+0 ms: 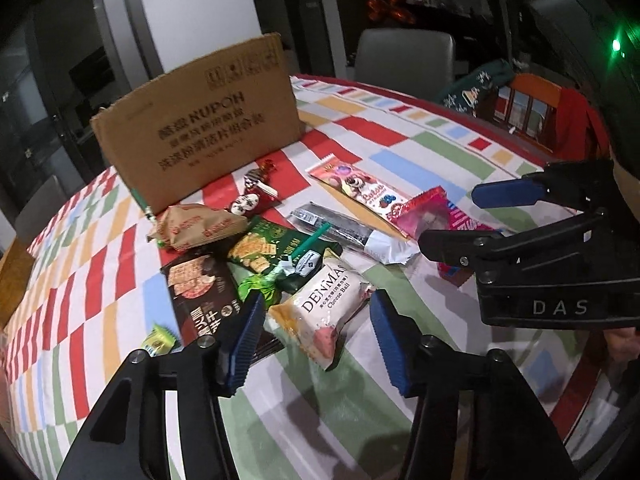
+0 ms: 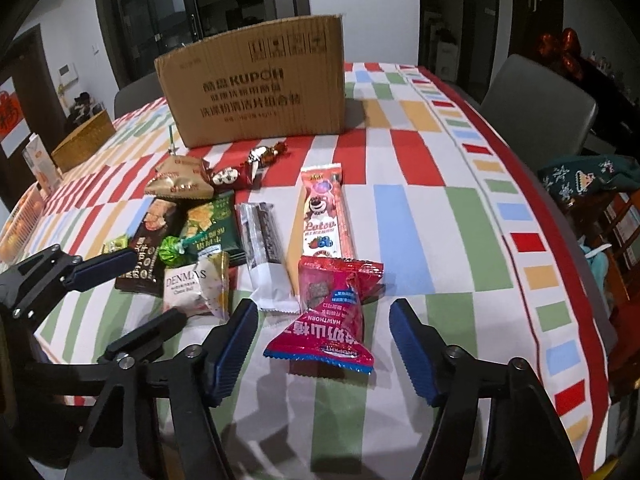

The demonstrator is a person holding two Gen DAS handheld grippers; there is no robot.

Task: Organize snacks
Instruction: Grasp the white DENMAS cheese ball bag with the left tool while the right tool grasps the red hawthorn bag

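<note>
While both claws hung over the desk [image 2: 420,216], my left claw [image 1: 316,340] stood apart around the Denmas cheese ball pack [image 1: 320,312], pads not touching. Right claw [image 2: 324,348] gaped either side of the red hawthorn pack [image 2: 332,316]. Cardboard box [image 2: 256,96] sat behind the snacks.

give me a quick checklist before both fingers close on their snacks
1. Left gripper lined up on Denmas cheese ball pack: ok.
2. Right gripper lined up on red hawthorn pack: ok.
3. Pads touching the packs: not ok, a gap shows on both sides.
4. Cheese ball pack free of its neighbours: not ok, it touches the dark pack.
5. Cardboard box open on top: cannot tell.
</note>
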